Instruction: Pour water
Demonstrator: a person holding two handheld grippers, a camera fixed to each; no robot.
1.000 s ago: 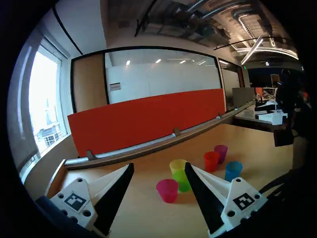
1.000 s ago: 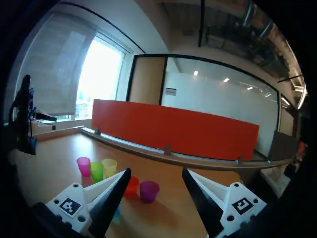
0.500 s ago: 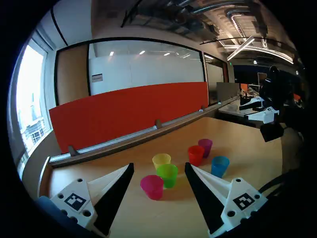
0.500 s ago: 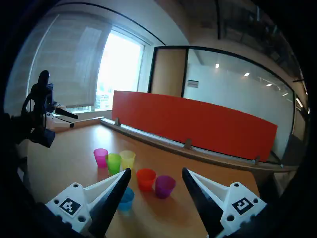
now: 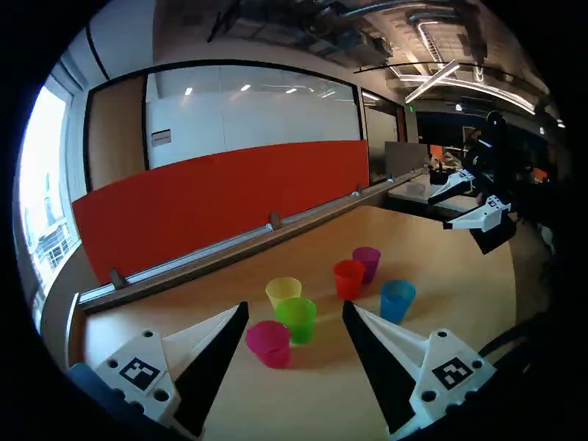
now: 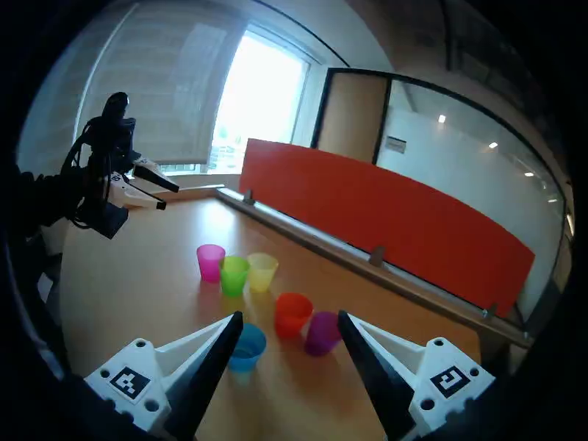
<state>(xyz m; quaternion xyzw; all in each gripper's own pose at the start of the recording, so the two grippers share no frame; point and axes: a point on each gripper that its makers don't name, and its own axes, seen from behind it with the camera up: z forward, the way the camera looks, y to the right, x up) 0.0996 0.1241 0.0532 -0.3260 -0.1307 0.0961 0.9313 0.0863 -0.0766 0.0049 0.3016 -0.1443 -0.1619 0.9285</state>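
Observation:
Several small plastic cups stand on a wooden table (image 5: 456,279). In the left gripper view a pink cup (image 5: 268,343), a green cup (image 5: 296,319) and a yellow cup (image 5: 284,291) cluster between the fingers, with red (image 5: 348,278), purple (image 5: 366,264) and blue (image 5: 397,300) cups to the right. My left gripper (image 5: 294,312) is open above the table, holding nothing. In the right gripper view my right gripper (image 6: 288,317) is open over the red cup (image 6: 292,314), purple cup (image 6: 322,332) and blue cup (image 6: 246,348), touching none.
An orange divider panel (image 5: 220,198) on a rail runs along the table's far edge. The right gripper (image 5: 478,213) hangs at the right in the left gripper view; the left gripper (image 6: 121,184) and a dark sleeve show left in the right gripper view. A bright window (image 6: 257,110) lies behind.
Both views have swung and dipped toward the table, so the cups sit more centred between the fingers. Each view now shows the other gripper more fully. Both grippers stayed open.

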